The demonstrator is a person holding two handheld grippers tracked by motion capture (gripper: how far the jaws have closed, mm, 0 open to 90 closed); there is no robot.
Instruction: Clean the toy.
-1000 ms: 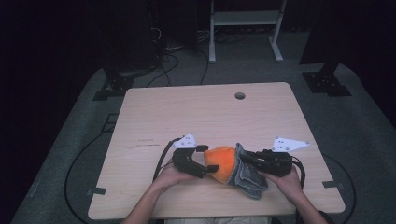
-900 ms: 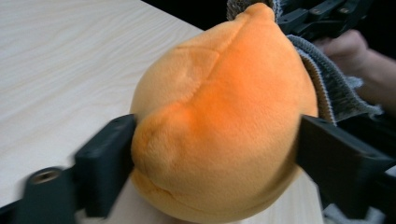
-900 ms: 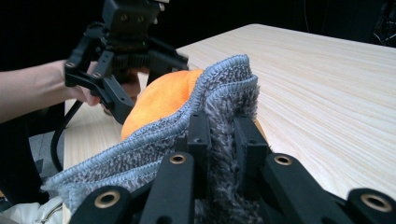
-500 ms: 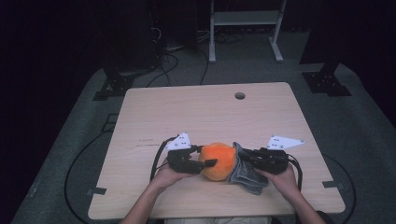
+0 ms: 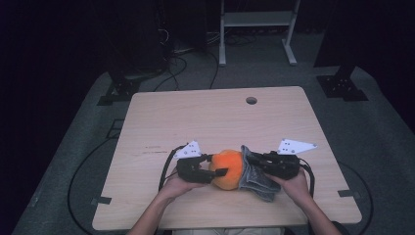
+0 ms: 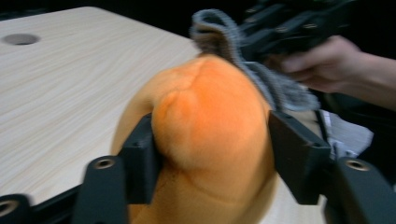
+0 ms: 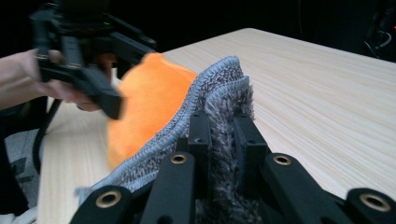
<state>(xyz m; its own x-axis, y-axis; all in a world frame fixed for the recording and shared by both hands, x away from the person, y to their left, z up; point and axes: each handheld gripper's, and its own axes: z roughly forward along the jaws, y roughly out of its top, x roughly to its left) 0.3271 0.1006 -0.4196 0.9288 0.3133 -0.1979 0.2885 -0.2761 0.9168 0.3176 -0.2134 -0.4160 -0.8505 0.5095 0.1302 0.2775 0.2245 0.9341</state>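
Two hand-held grippers meet near the front edge of the wooden table [image 5: 205, 122], each gripped from below by one of the person's hands. At left, the left gripper [image 5: 219, 172] has its jaws spread wide around an orange plush object [image 5: 229, 169], one black jaw pressing into each flank so that the soft body bulges between them; the hold appears meant to steady the object. At right, the right gripper [image 5: 255, 165] has its jaws drawn close together on a fold of grey fuzzy cloth [image 5: 254, 177], whose stitched edge lies against the orange surface while its lower part trails onto the table. This arrangement suggests one tool braces while the other draws the cloth over or off the plush object; which of the two cannot be told. Farther back, the tabletop carries a round cable hole [image 5: 251, 100].
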